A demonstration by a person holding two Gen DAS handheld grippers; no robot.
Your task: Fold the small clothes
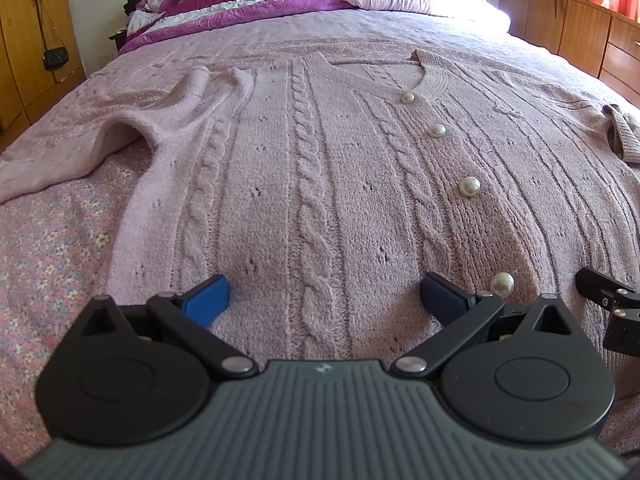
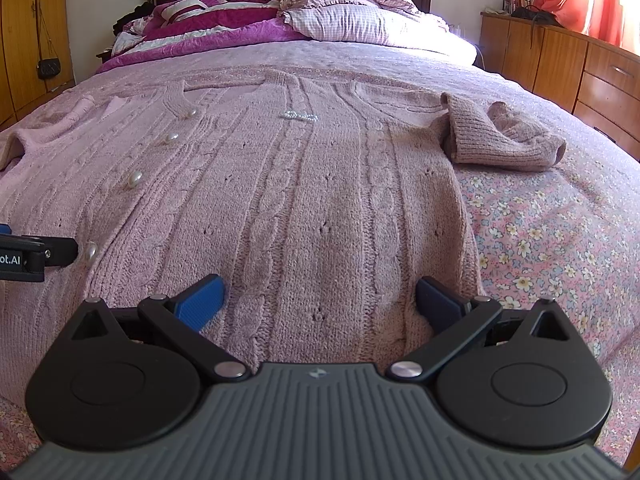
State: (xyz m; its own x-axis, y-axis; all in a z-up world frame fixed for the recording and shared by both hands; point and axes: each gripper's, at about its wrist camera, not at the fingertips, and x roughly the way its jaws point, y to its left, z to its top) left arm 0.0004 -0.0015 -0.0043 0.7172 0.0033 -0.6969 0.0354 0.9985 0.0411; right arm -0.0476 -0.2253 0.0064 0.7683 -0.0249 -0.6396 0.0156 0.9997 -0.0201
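Cardigan [image 1: 320,168] lies flat on the bed [image 2: 560,232], long axis running near to far, its hem directly beneath both wide-open grippers, left gripper [image 1: 325,294] left of the buttons [image 1: 469,186], right gripper [image 2: 320,294] nearer the right edge.
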